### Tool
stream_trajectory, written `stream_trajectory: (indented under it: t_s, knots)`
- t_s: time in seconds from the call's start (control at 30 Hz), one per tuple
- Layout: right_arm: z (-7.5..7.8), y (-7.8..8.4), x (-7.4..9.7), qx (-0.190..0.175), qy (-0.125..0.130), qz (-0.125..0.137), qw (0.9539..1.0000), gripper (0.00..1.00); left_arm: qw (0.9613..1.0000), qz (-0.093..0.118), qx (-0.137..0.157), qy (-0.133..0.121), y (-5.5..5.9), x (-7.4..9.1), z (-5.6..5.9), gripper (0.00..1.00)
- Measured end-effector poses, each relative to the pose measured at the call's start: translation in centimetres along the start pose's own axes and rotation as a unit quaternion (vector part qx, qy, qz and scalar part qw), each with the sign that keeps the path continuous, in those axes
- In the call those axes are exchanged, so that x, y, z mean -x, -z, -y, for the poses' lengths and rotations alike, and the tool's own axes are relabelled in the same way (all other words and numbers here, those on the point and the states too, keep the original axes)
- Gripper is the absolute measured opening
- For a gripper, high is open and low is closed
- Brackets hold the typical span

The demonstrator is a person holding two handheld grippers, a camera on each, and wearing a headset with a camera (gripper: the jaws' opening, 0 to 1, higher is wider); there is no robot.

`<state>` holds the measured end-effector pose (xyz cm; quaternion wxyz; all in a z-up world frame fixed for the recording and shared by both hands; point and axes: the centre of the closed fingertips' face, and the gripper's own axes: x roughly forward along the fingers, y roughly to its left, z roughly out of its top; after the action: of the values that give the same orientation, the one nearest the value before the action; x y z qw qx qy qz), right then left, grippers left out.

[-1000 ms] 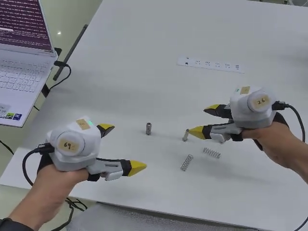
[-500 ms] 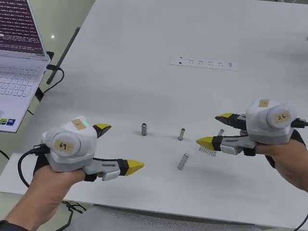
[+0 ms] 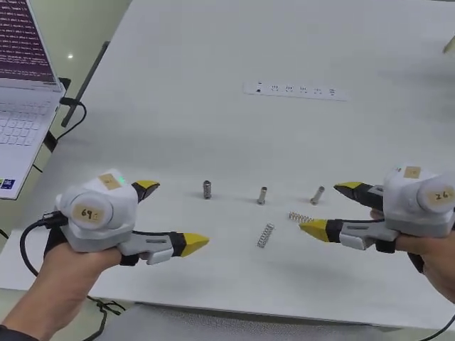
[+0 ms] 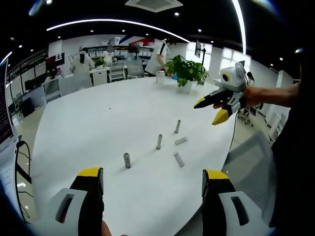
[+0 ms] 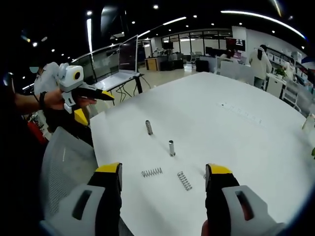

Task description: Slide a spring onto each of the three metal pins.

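I hold my left tongs (image 3: pixel 170 214) over the near edge of the white table (image 3: pixel 213 57), jaws spread wide with nothing between them. My right tongs (image 3: pixel 330 209) are spread just as wide and empty too, their tips pointing back toward the left pair.

Three metal pins stand in a row between the two pairs. The first pin (image 3: pixel 207 189), just beyond the far jaw tip of my left tongs, already wears a fitted spring (image 5: pixel 148 127) coiled around it. The middle pin (image 3: pixel 262 195) is bare and stands roughly midway between the tongs. The third pin (image 3: pixel 317 195) is bare too and stands just beside the far jaw tip of my right tongs. In the right gripper view one jaw partly hides it.

Two springs lie loose on the table, nearer to me than the pins. The nearer spring (image 3: pixel 298 217) lies just off the near jaw tip of my right tongs, not touching it. The other spring (image 3: pixel 265 235) lies between the pairs, somewhat closer to the right one.

Well beyond both tongs lies a white power strip (image 3: pixel 295 90). Far out past my left tongs sits an open laptop (image 3: pixel 18 128).
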<state>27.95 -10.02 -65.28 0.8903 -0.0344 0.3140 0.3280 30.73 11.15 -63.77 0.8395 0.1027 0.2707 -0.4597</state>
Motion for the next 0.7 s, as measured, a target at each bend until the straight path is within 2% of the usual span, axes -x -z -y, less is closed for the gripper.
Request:
stream_trajectory:
  t_s: [0.23, 0.37, 0.7]
  knots:
    - [-0.4, 1.9, 1.0, -0.02, 0.009, -0.006, 0.9997, 0.73, 1.0, 0.0, 0.0, -0.001, 0.0, 0.0, -0.1, 0.79]
    - [-1.3, 2.1, 1.6, -0.029, 0.005, -0.001, 0.9996, 0.79, 1.0, 0.0, 0.0, -0.001, -0.1, 0.0, 0.0, 0.8]
    - [-1.7, 3.0, 2.1, -0.041, 0.007, 0.003, 0.9991, 0.84, 1.0, 0.0, 0.005, -0.003, 0.0, 0.2, 0.4, 0.8]
